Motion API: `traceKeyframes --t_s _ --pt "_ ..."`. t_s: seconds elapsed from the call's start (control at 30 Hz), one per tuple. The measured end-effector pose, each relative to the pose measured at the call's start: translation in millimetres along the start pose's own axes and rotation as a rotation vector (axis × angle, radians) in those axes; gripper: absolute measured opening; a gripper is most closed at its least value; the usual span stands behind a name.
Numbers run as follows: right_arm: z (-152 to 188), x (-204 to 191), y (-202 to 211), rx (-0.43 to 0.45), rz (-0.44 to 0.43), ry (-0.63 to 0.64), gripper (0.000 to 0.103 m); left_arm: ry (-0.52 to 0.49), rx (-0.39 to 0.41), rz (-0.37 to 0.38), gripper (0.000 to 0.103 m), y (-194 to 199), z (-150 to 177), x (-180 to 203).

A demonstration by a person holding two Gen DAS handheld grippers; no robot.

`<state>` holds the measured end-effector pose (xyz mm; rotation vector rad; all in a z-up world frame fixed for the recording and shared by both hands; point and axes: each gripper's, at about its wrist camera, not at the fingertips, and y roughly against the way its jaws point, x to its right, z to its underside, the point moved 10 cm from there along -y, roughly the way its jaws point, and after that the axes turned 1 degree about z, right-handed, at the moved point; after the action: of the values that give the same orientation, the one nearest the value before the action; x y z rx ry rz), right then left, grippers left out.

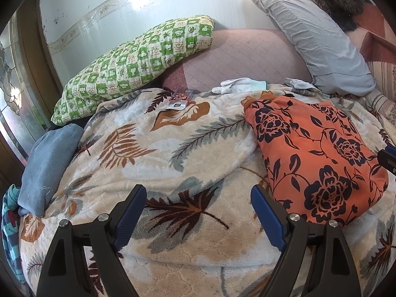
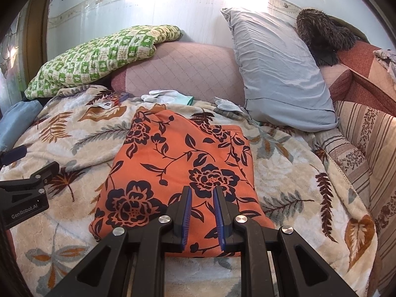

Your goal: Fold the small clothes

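Note:
An orange garment with dark flowers lies folded into a neat rectangle on the leaf-patterned blanket. My right gripper hovers over the garment's near edge. Its jaws are almost together, with a narrow gap and nothing pinched between them. In the left wrist view the same garment lies to the right. My left gripper stands wide open over bare blanket beside the garment's near left corner, holding nothing. Each gripper shows at the edge of the other's view.
A green checked pillow lies at the back left and a grey pillow at the back right. White gloves and a small packet lie behind the garment. A blue cloth sits at the left edge.

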<state>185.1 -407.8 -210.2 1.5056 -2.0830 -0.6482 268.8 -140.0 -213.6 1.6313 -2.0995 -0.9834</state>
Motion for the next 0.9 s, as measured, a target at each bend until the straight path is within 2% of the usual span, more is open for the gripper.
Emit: traceKeyframes --t_s 0.73,0.83,0.9 --pt "1.6 2.4 -2.3 -0.004 0.0 -0.001 0.02 0.0 0.003 0.004 0.086 0.2 -0.3 1.5" --pt "2.1 12.4 -6.4 -0.023 -0.058 -0.027 0.02 0.005 0.002 0.041 0.086 -0.8 -4.1 5.8" --pt "2.8 28.1 -10.3 -0.035 -0.163 -0.101 0.02 0.021 0.008 0.102 0.086 -1.8 -10.3 10.7"
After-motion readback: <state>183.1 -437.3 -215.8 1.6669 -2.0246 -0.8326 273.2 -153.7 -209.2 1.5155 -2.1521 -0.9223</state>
